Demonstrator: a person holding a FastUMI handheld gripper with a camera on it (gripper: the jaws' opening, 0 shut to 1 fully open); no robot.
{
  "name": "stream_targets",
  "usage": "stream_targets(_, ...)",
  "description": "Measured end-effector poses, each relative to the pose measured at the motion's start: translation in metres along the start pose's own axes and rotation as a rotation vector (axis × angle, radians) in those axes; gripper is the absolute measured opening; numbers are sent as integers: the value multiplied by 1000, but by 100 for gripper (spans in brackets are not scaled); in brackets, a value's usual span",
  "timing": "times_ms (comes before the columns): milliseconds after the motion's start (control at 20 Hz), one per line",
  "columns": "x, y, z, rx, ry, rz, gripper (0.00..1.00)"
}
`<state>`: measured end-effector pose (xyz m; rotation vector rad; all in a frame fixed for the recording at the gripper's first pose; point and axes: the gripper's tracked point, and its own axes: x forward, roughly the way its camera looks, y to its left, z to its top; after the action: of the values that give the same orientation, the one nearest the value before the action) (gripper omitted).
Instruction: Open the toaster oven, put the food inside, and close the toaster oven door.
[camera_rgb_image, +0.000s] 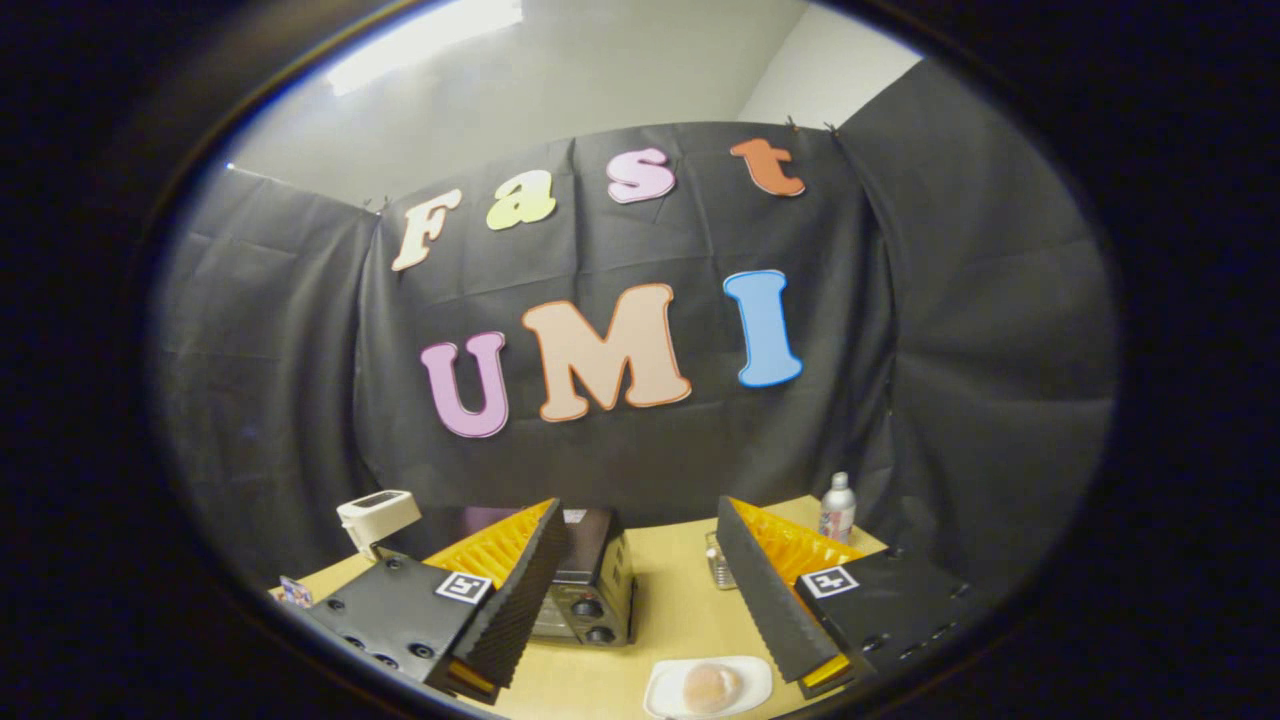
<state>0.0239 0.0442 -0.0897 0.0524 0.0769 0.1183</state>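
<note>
Currently my claw (640, 590) is spread wide, gripping nothing, above a wooden table (670, 610). Toaster oven (590, 590) sits just ahead, partly behind the left finger, door closed. Round food on a white plate (708, 688) lies btwn the fingertips, below them.

The gripper camera is riding above the tongs (640, 600), facing forward (tilted slightly downward) over the surface (670, 610) toward the booth wall.
</note>
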Motion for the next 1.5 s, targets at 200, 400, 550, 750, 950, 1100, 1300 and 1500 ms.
stream_targets(200, 18, 18, -31, 41, 42, 48, 96)
stream_targets(400, 35, 46, -44, 24, 48, 78, 96)
stream_targets(550, 47, 73, -59, 22, 53, 113, 96)
stream_targets(750, 64, 103, -85, 0, 88, 140, 96)
stream_targets(950, 84, 125, -111, -19, 103, 136, 97)
stream_targets(1100, 99, 134, -131, -34, 112, 118, 97)
stream_targets(1300, 118, 142, -152, -68, 125, 85, 98)
stream_targets(1500, 125, 158, -164, -89, 120, 87, 98)
